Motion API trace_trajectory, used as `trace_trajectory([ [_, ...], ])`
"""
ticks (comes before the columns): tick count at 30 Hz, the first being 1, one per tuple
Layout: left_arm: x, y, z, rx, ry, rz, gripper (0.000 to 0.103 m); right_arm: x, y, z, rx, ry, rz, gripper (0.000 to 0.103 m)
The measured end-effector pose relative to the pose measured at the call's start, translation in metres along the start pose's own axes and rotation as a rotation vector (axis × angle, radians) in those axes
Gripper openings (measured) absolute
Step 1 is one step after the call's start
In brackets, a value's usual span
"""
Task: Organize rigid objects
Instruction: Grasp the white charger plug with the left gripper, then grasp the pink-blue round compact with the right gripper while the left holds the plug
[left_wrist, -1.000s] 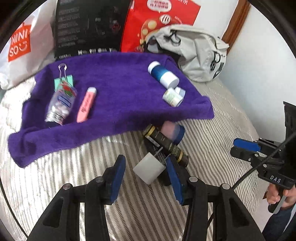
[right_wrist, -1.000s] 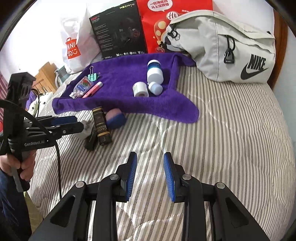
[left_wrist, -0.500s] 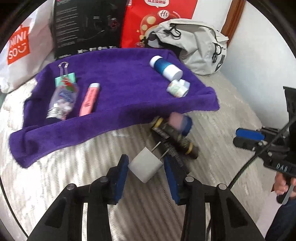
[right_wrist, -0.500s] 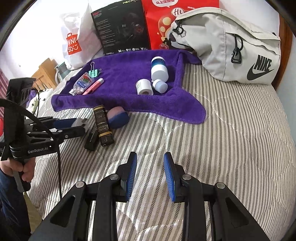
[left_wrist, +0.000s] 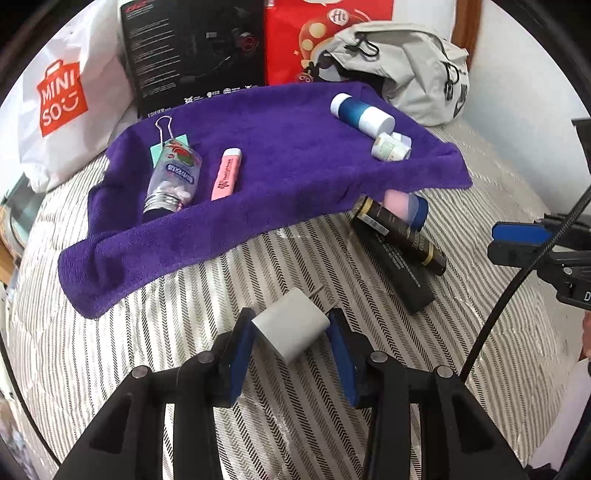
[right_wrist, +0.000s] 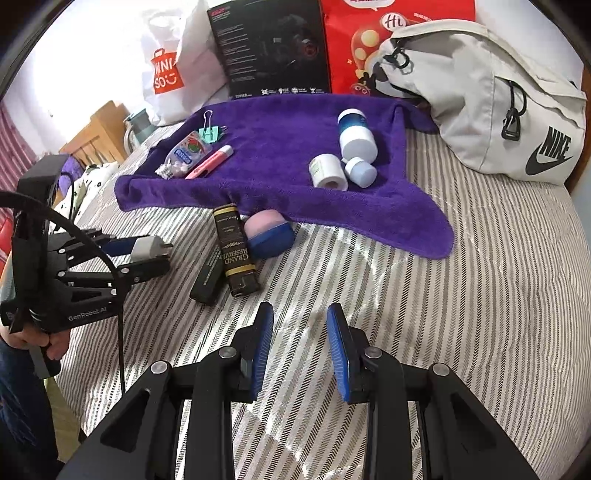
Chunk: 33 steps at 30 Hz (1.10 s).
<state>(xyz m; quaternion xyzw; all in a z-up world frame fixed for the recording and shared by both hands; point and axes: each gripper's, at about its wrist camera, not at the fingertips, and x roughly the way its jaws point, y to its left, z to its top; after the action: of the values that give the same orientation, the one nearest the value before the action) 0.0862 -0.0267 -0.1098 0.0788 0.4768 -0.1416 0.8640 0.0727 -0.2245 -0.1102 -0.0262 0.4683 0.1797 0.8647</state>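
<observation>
Charger (left_wrist: 291, 329) lifted off bed since earlier, clamped in left gripper (left_wrist: 291, 345) jaws.

Left gripper (left_wrist: 291, 343) now carries the white charger plug (left_wrist: 291, 328) clear of the bed (left_wrist: 184, 332); a second ago the plug lay on the striped cover beside the black tubes (left_wrist: 399, 243), with the pads apart around it. Pads have since closed onto its sides. Gripper has drawn back from the tubes, which now sit farther off. Prongs point toward the purple towel (left_wrist: 280, 147).
</observation>
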Motion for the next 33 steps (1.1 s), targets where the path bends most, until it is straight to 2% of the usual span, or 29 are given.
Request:
trace_trajectory([
  [8,-0.005,0.008,-0.005,-0.025,-0.011,-0.049,0.037,0.004,-0.002,-0.001,0.009,0.014,-0.002,0.031],
  [16,-0.017,0.007,-0.012,-0.008,-0.012,0.009,0.037,0.003,0.005,0.004,-0.008,0.005,0.003,0.031],
  [23,-0.02,0.032,-0.019,-0.072,-0.01,0.037,0.037,0.014,0.019,0.02,-0.028,-0.013,0.048,0.031],
  [29,-0.019,0.043,-0.024,-0.107,-0.01,0.015,0.037,0.036,0.019,0.043,-0.026,0.002,0.006,0.031],
  [33,-0.02,0.046,-0.026,-0.115,-0.012,0.002,0.037,0.049,0.023,0.052,-0.074,0.028,-0.017,0.031],
])
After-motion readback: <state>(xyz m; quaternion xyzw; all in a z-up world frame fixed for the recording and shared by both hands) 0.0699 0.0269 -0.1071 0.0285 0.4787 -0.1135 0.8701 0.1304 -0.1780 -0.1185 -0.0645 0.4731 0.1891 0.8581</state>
